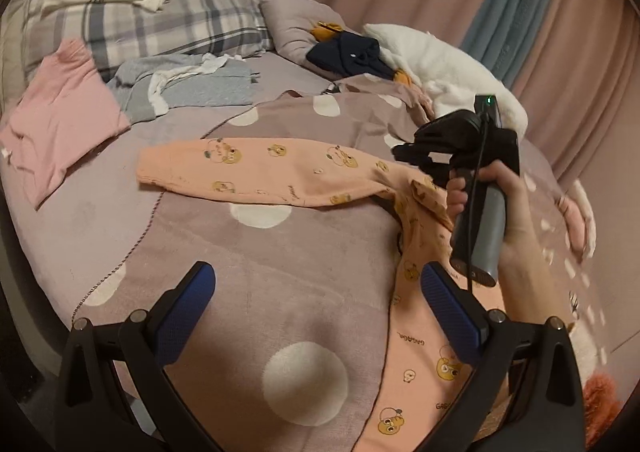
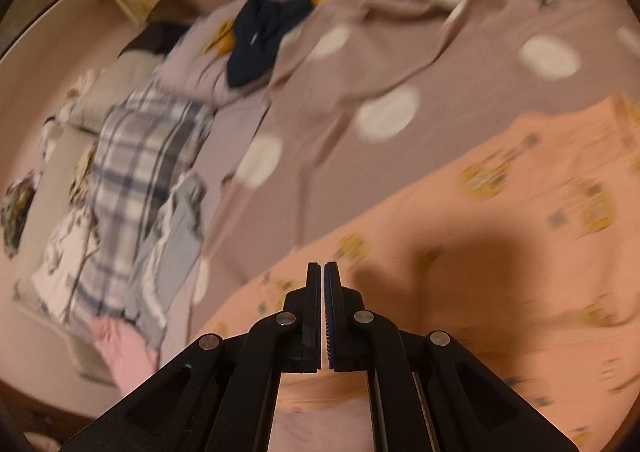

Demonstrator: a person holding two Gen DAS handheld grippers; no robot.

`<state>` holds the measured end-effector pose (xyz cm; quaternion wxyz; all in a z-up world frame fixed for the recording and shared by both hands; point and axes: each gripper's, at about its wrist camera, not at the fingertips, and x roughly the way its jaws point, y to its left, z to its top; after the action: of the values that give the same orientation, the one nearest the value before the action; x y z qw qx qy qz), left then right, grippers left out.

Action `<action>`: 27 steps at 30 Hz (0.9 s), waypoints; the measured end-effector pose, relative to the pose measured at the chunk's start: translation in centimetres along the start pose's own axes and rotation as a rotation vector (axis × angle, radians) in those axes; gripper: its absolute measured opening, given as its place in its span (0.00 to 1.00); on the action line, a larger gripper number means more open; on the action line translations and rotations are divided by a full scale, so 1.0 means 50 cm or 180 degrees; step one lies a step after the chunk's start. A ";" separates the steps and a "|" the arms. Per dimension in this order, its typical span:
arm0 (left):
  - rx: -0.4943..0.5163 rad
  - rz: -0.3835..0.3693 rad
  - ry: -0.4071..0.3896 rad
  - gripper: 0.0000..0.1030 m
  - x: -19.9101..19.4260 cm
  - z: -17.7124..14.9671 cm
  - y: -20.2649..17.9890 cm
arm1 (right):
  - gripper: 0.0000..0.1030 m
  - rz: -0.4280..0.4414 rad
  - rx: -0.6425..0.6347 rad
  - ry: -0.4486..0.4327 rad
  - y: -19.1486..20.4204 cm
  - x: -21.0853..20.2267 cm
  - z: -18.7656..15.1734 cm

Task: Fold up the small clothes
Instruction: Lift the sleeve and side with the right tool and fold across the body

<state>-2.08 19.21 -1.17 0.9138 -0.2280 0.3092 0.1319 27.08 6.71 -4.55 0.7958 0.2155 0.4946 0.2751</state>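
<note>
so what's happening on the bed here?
A person with two handheld grippers is folding peach bear-print baby pants on a dotted blanket. The right gripper is shut over the fabric; whether it pinches any is unclear. The left gripper hangs open over the blanket. Other clothes lie beyond.

The right tool (image 2: 322, 272) has its fingers pressed together, hovering over peach bear-print clothing (image 2: 500, 252) spread beneath and right of it. Beyond lies the dotted mauve blanket (image 2: 460, 64); a plaid pillow (image 2: 132, 156) sits far left, blurred.
</note>
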 end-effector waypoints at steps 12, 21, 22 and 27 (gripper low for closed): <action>-0.0224 0.0163 0.0137 1.00 0.023 0.006 0.071 | 0.68 0.0003 -0.0228 -0.0230 -0.005 -0.143 -0.012; -0.0530 0.0211 0.0265 1.00 0.083 -0.013 0.064 | 0.76 -0.0307 -0.0222 -0.0284 -0.177 -0.281 -0.178; -0.0585 0.0366 0.0259 1.00 0.095 -0.017 0.068 | 0.77 -0.0395 -0.0226 -0.0263 -0.194 -0.289 -0.202; -0.0969 0.0152 0.0317 1.00 0.131 -0.034 0.118 | 0.77 -0.0443 -0.0526 -0.0238 -0.259 -0.302 -0.308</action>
<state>-0.09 24.10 -8.43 0.8488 -0.3627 0.3358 0.1875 10.61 -11.80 -8.86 0.8459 0.1245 0.4539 0.2508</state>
